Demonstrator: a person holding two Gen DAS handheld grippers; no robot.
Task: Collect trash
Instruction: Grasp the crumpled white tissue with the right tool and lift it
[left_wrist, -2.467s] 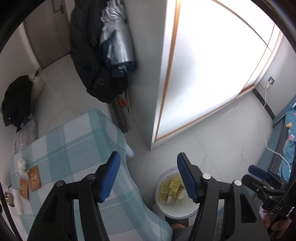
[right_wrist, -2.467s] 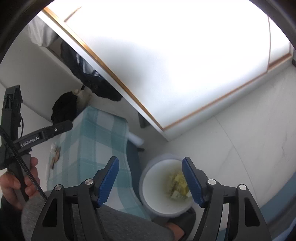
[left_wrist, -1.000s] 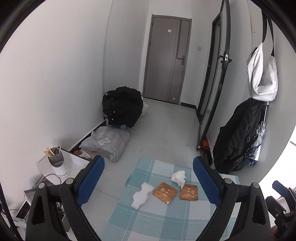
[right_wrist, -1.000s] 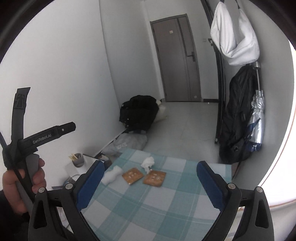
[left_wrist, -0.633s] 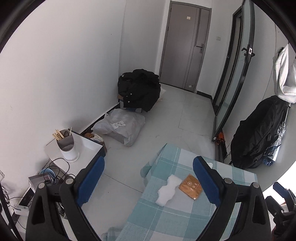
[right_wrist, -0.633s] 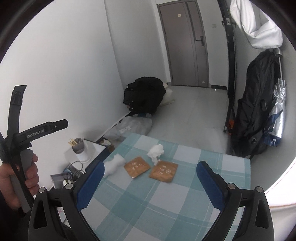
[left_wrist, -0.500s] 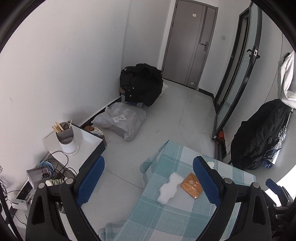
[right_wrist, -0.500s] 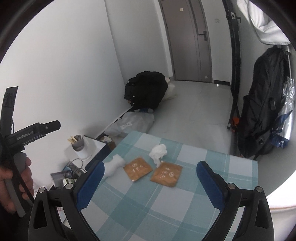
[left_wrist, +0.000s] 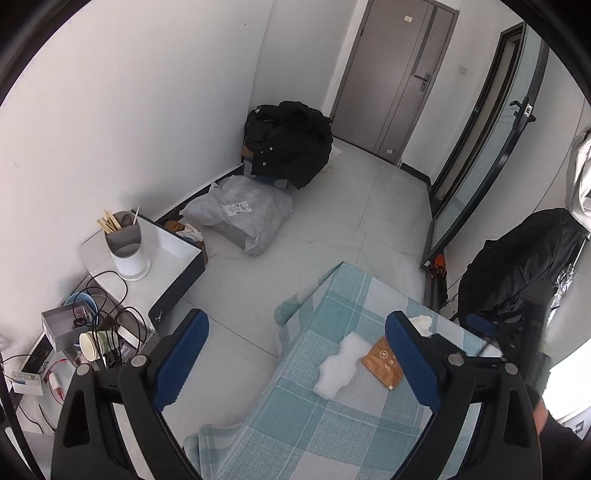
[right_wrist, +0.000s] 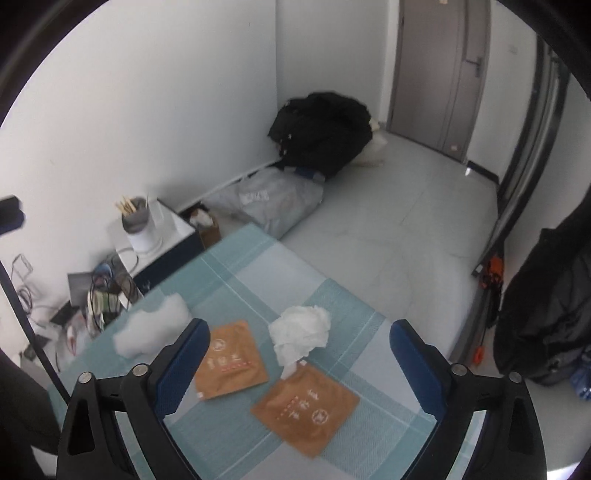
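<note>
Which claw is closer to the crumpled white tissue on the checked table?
Right. The right claw hovers open with the crumpled tissue just ahead between its fingers. The left claw is off toward the table's corner, with the tissue beyond its right finger.

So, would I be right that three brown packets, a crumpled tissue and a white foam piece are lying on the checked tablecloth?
Not quite: there are two brown packets, not three, as the right wrist view shows. The crumpled tissue and the white foam piece do lie on the checked tablecloth.
</note>
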